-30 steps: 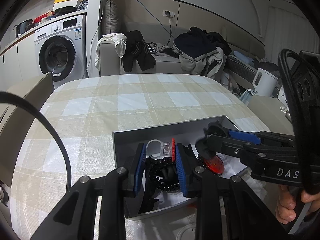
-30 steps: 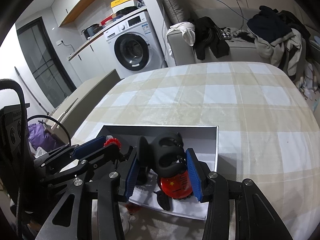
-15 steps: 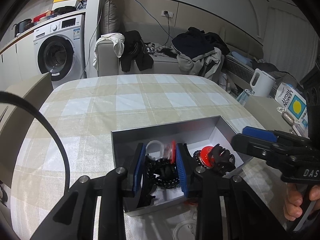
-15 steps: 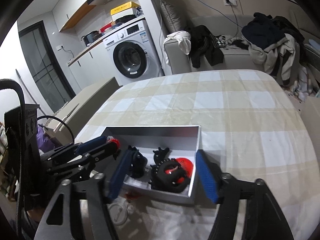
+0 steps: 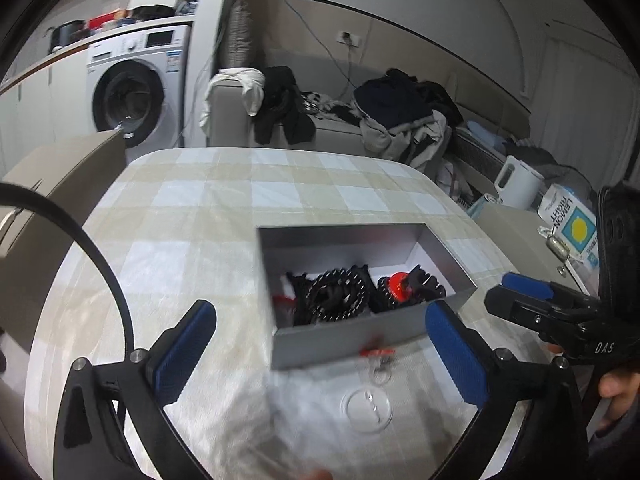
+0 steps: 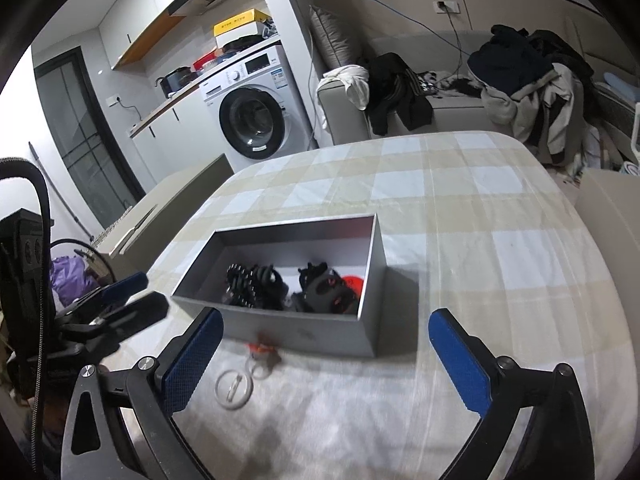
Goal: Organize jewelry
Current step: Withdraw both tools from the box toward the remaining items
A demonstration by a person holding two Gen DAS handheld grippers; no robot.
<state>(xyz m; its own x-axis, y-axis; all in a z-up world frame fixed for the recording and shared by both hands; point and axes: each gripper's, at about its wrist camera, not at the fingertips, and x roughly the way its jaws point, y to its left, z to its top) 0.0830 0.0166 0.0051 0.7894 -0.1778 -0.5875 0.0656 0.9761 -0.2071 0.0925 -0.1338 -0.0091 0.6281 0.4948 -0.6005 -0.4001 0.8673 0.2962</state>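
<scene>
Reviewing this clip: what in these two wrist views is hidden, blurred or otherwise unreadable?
- Black accessories in the grey box: tangled, individual pieces indistinct in both views.
- Small red item on the tablecloth in front of the box: motion-blurred, type unclear.
- Clear ring: blurred; whether bangle or lid is uncertain.
- Box floor nearest the cameras: hidden by its front wall.
- Left gripper and right gripper: open, empty.

A beige-and-white checked cloth covers the counter (image 6: pixel 460 208), on which a plain grey rectangular cardboard box (image 6: pixel 312 330) with a white floor holds black beaded hair ties (image 5: pixel 336 296) and a red round clip (image 5: pixel 400 286), while the black grippers' fingers (image 6: pixel 192 360) carry blue pads, and what looks like a blurred clear ring (image 6: pixel 235 389) lies outside.
</scene>
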